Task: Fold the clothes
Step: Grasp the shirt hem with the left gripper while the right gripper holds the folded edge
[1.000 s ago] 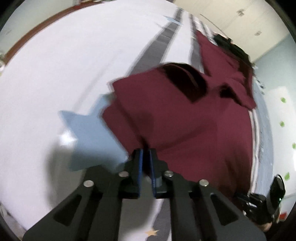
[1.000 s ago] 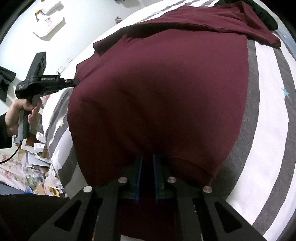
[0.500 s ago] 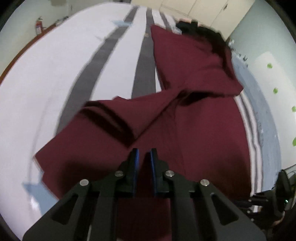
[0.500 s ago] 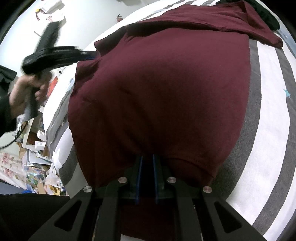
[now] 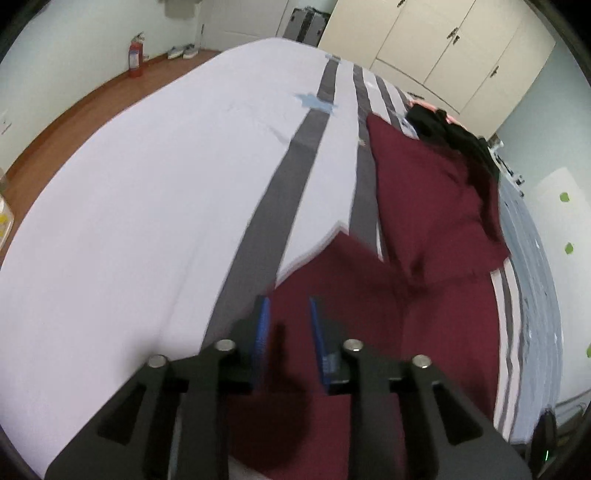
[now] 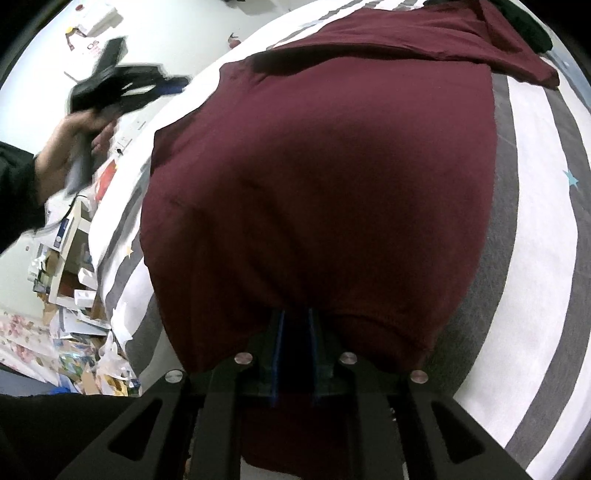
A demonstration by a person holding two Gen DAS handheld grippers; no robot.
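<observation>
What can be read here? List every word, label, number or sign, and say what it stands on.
No text is legible in either view.
Red print on the white box: too blurred to read.
Label on the fire extinguisher: too small to read.
Print on the papers and boxes on the floor: too small to read.
The maroon shirt: no print visible.

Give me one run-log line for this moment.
left gripper: open, over shirt | right gripper: shut on shirt hem | shirt: spread on bed
</observation>
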